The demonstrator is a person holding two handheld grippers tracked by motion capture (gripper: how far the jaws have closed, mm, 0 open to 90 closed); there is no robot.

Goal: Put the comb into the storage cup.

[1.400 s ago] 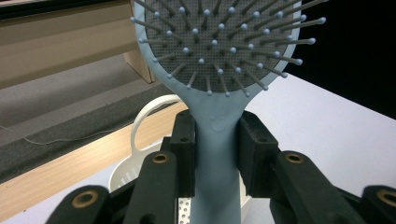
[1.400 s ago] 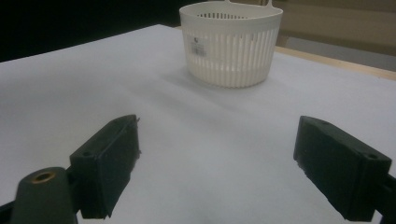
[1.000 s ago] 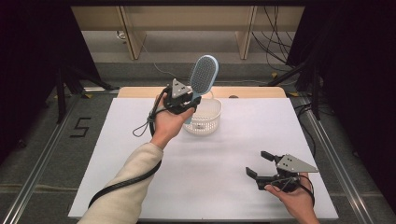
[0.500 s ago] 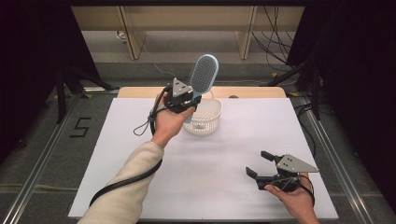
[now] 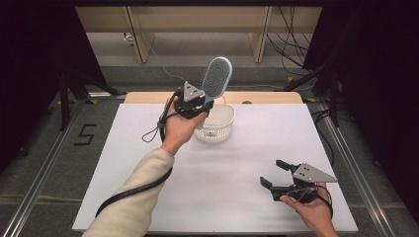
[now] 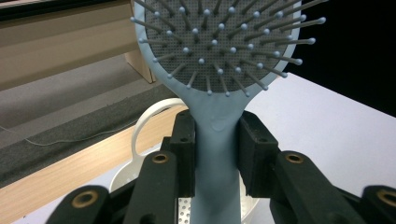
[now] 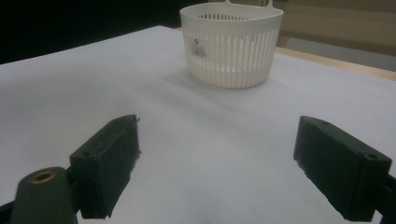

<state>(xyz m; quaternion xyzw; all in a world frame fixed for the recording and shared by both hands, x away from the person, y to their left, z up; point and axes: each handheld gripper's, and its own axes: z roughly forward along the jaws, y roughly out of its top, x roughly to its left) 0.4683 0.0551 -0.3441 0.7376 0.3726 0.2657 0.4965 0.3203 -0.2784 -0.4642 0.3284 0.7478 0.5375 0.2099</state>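
Looking down on a white table [image 5: 148, 163], the far middle holds a white slatted basket [image 5: 217, 129], standing upright. Directly above and touching nothing visible of it, the left gripper [image 5: 200, 101] clamps its jaws on the handle of a pale blue hairbrush [image 5: 216, 79]. The brush's long axis runs nearly upright, head tilted up and away, bristles facing the person, handle end pointing down toward the basket mouth. The left hand is far nearer. The right gripper [image 5: 277, 174] rests near the table's front right, jaws wide apart, holding nothing.
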